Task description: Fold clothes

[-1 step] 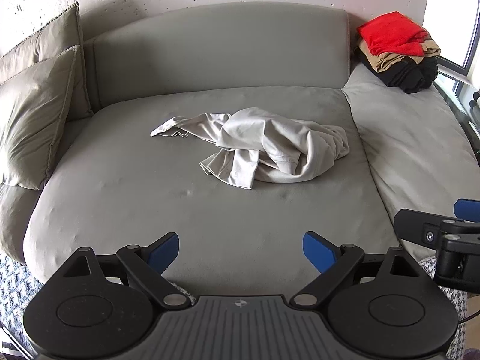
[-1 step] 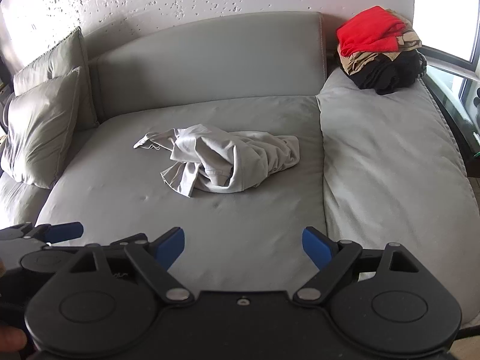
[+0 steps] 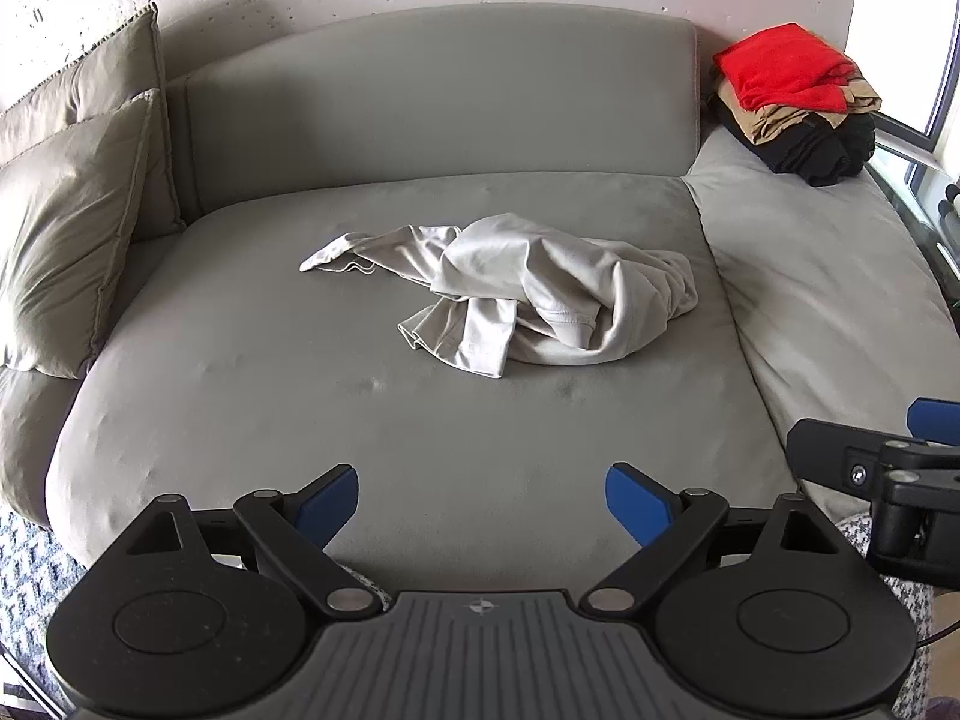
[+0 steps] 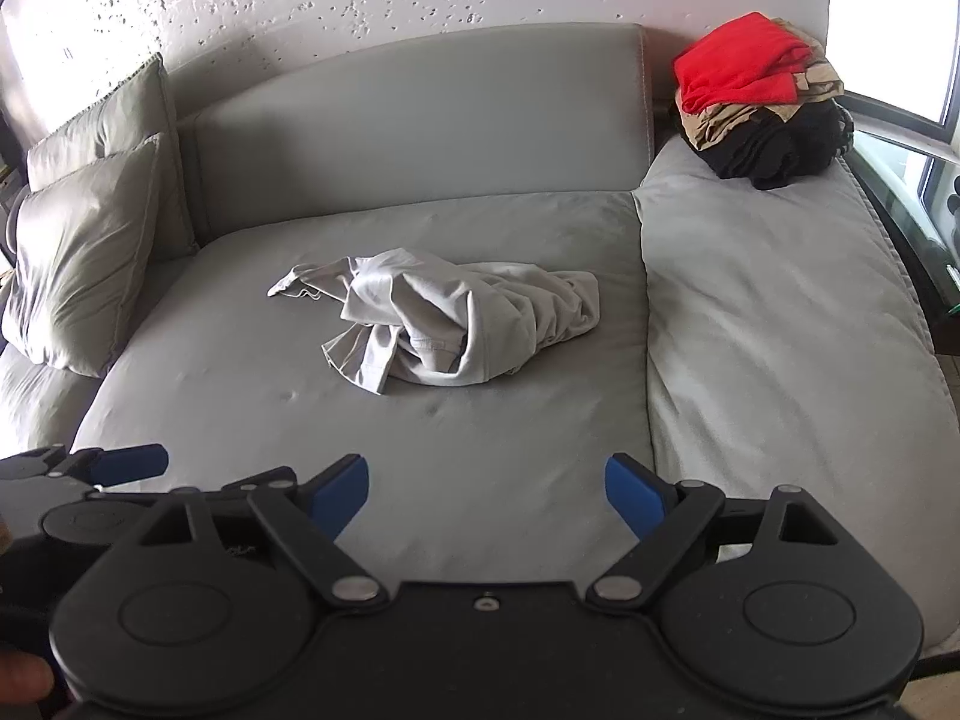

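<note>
Both tongs [image 3: 483, 501] [image 4: 486, 489] gape before crumpled shirt [image 3: 528, 294].

The crumpled grey garment [image 3: 528, 294] folds over itself, so its underside and full shape stay hidden. In the pile [image 4: 762, 120] at the sofa's far corner, the tan and black clothes lie mostly covered by the red piece. The right tongs [image 3: 888, 468] are cut off by the left view's edge, and the glare at the window [image 4: 900, 30] washes out everything there.

black linkages, seemingly blue fingers [image 3: 329, 503]
</note>
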A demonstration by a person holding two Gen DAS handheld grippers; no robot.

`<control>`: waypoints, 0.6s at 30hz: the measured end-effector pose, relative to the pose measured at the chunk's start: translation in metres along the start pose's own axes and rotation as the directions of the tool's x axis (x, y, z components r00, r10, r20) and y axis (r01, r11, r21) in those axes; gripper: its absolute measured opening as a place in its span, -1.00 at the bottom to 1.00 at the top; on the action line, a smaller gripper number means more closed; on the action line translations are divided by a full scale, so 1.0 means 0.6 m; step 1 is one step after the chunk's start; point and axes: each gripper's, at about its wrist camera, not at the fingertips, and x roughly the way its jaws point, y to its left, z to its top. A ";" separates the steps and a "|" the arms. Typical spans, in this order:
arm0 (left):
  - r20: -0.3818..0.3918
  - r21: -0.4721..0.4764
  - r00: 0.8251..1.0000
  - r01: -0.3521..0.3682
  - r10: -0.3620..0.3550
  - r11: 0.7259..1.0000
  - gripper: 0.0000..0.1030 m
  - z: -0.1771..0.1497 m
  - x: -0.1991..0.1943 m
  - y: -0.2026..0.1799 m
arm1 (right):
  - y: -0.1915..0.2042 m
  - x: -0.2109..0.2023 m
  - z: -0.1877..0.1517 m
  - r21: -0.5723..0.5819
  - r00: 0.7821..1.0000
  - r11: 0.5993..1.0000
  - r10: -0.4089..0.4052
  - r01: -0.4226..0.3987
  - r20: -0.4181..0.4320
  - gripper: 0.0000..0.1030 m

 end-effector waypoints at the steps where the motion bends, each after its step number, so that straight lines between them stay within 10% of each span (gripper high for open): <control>1: -0.002 -0.003 1.000 0.001 -0.001 1.000 0.78 0.000 0.000 -0.001 | 0.000 0.000 0.000 0.001 1.000 1.000 0.001 -0.001 0.000 0.71; 18: -0.010 -0.006 1.000 0.006 -0.006 1.000 0.78 0.000 0.005 -0.006 | -0.004 0.003 -0.001 0.011 1.000 1.000 0.008 -0.007 -0.003 0.76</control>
